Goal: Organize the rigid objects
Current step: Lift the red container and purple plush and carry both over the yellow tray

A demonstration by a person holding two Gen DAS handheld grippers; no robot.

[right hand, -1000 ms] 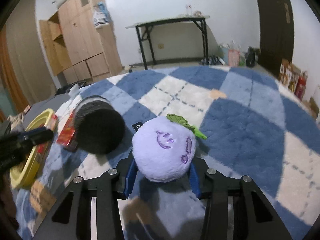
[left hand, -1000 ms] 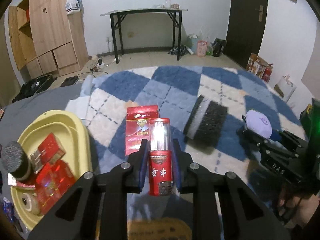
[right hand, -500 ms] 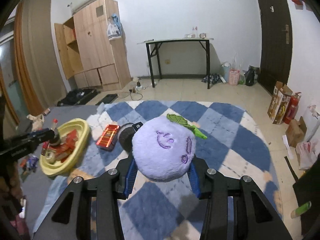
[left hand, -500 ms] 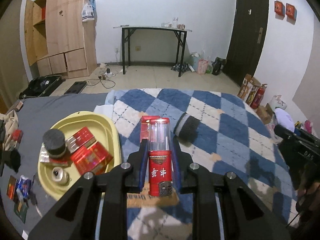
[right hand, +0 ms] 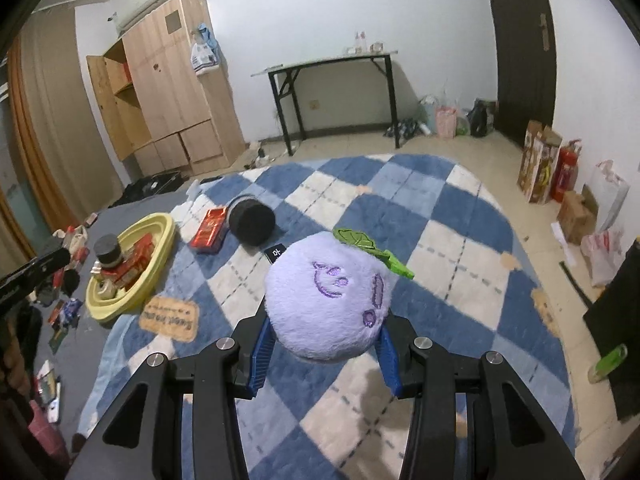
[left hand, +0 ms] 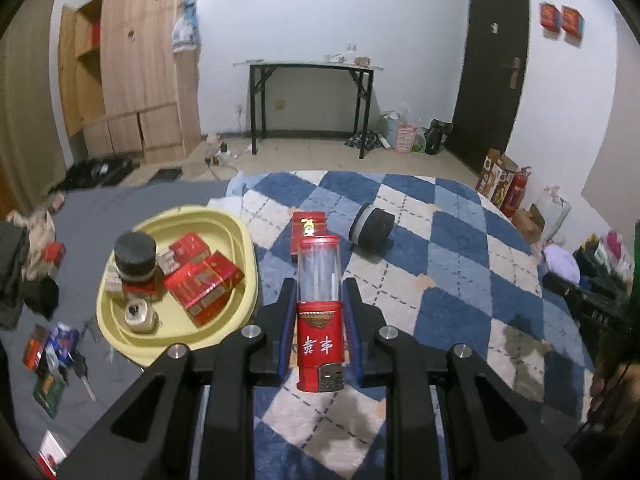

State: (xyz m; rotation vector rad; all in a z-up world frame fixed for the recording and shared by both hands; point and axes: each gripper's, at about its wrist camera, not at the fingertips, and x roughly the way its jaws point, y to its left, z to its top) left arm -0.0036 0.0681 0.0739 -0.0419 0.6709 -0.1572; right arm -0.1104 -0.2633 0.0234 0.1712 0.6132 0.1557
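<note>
Black angular gripper (left hand: 319,304) arms (silver screws), blue ribbed fingers (right hand: 260,354).

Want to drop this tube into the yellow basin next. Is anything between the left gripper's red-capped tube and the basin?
Nothing visible blocks the way: the tube is held above the rug, the yellow basin lies open-topped to its left, though boxes and jars crowd it.

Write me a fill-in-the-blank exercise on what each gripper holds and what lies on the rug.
1. The left gripper is shut on a red lighter with a clear ____ top.
2. The right gripper is shut on a round ____ plush toy.
3. The red boxes lie in the ____ plastic tray.
4. The black cylinder lies on its ____.

Missing: plastic; purple; yellow; side
</note>
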